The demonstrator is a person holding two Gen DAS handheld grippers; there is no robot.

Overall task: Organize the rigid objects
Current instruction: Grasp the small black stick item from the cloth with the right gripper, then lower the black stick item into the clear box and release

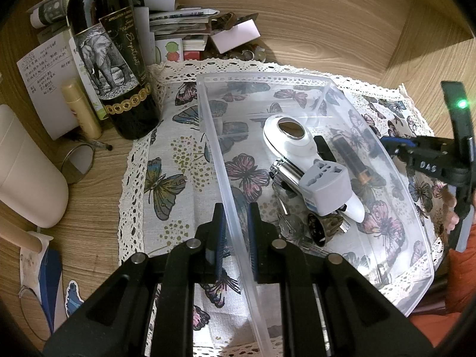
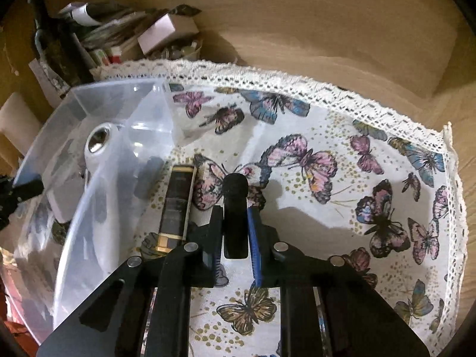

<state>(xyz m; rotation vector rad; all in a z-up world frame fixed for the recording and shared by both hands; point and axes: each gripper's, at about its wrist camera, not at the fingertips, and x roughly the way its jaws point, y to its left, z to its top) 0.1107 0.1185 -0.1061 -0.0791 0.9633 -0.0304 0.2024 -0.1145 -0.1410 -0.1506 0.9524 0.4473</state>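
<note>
- The clear plastic bin (image 1: 297,89) sits at mid-frame in the left wrist view, on a butterfly-print cloth (image 1: 166,184) with a lace edge.
- Left tongs (image 1: 235,238): closed to a narrow gap on the bin's near side wall, one blue pad outside the wall and one inside, both against the plastic.
- Right tongs (image 2: 235,232): clamped on a black cylindrical object (image 2: 235,205), matte, with a rounded far end; it stands between the pads at lower centre of the right wrist view, above the cloth (image 2: 327,208) and outside the bin (image 2: 119,113).
- Just left of the right tongs in that view, a dark cylinder with gold end bands (image 2: 175,205) lies close to the bin's right wall; whether it is inside or outside the wall cannot be told there. In the left wrist view it (image 1: 351,154) lies on the bin floor.
- Bin contents, left wrist view: a white smooth handheld device with an oval metal plate (image 1: 291,136), a grey travel plug adapter (image 1: 324,181) resting on it, a shiny metal cylinder (image 1: 285,172), and small metal pieces and keys (image 1: 297,226) at the near end.
- The cloth lies on a wood-grain bench (image 1: 327,15).
- Upper left, left wrist view: a dark wine bottle with an elephant label (image 1: 110,53), upright beside stacked papers and cards (image 1: 175,26).
</note>
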